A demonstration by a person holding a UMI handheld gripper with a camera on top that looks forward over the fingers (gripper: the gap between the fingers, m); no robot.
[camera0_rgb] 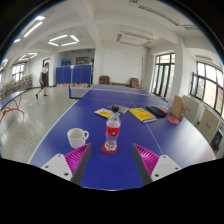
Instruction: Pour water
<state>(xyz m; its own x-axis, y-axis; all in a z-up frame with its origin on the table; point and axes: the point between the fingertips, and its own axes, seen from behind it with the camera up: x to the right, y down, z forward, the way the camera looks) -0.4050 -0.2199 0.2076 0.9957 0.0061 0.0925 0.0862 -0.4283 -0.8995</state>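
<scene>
A clear plastic water bottle [113, 129] with a red cap and red label stands upright on a small red coaster on the blue table-tennis table [130, 170]. A white cup [77, 137] sits to the bottle's left, a little nearer to me. My gripper [112, 160] is open, its magenta pads [76, 158] spread wide on either side, with nothing between them. The bottle stands just ahead of the fingers, roughly centred between them and well clear of both.
Yellow papers [140, 115] and a teal object [175, 119] lie farther back on the table. A cardboard box [180, 107] sits at the table's far right. A person [43, 78] stands far off on the left near blue partitions.
</scene>
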